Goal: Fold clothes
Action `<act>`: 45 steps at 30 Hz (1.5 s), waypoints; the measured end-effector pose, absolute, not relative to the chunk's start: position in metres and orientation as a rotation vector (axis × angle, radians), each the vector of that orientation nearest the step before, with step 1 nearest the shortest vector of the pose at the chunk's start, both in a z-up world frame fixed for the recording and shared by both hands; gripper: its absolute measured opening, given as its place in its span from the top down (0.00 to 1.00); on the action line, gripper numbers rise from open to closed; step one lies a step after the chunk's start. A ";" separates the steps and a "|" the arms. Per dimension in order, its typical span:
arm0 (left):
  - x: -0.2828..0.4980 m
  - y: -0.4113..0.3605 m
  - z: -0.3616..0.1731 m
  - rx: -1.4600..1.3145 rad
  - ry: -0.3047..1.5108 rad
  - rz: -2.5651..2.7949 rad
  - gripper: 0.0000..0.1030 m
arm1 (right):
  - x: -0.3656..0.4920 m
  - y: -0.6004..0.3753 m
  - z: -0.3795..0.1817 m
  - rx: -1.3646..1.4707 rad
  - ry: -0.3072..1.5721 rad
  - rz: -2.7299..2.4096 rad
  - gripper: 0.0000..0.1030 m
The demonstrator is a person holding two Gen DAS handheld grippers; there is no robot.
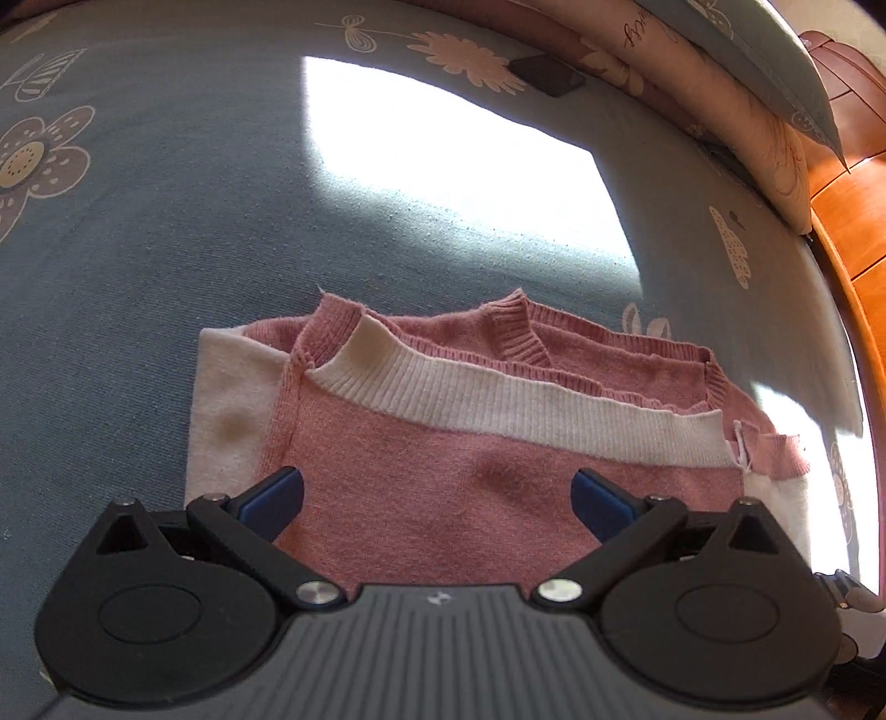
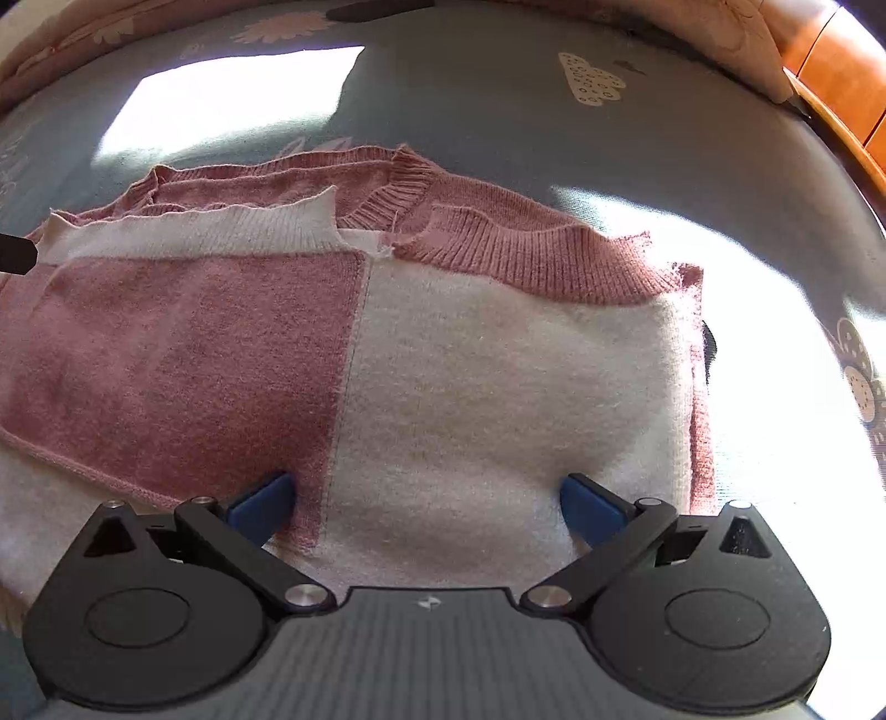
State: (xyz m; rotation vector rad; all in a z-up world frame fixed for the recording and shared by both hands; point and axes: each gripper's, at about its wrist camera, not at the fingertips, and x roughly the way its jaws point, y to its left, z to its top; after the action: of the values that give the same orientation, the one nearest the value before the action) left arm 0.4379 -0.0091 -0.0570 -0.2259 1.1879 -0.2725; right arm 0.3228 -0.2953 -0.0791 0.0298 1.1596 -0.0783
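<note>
Writing first: only cursive script on the pink pillow (image 1: 653,39) at the head of the bed, partly cut off by the frame edge, can't make out the word; a small pale logo mark on each gripper body, too small to read. No label visible on the garment. Pink-and-cream knit sweater (image 2: 443,343) lies folded on the blue floral bedsheet (image 1: 138,288), colour-block panels meeting at a vertical seam, ribbed cream band and ribbed pink neckline stacked at the far edge. Left gripper (image 1: 437,498) sits low over the pink panel, blue fingertips (image 1: 277,493) spread wide apart, nothing pinched between them; can't tell whether the tips touch the knit. Right gripper (image 2: 426,498) same deal over the cream panel, blue fingertips (image 2: 587,498) splayed, straddling the seam area, gripping nothing. Around it: a dark flat square object (image 1: 545,75) lies on the sheet near the pillows, well apart from the sweater; a second, light blue pillow (image 1: 775,66) is stacked on the pink one; orange wooden bed frame (image 1: 847,166) runs along the right side. Hard sunlight patch (image 1: 443,166) blows out the sheet beyond the sweater, and another hits to the right of it. A small dark item pokes out at the sweater's right edge (image 2: 710,338), can't identify it. Path around the sweater is otherwise bare sheet.
</note>
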 end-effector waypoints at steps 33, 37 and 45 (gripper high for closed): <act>0.404 0.003 -0.079 -0.149 1.197 -0.416 0.01 | 0.331 -0.298 -0.081 0.033 1.218 -0.068 0.00; 0.391 0.004 -0.060 -0.144 1.172 -0.423 0.01 | 0.331 -0.298 -0.081 0.028 1.216 -0.066 0.00; 0.363 0.010 -0.075 -0.121 1.199 -0.436 0.01 | 0.329 -0.298 -0.081 0.019 1.200 -0.061 0.00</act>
State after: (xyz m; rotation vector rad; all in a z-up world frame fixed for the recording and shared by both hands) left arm 0.3635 0.0099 -0.0745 -0.1208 1.1990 -0.4356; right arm 0.3291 -0.2985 -0.0808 0.0191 1.2002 -0.0610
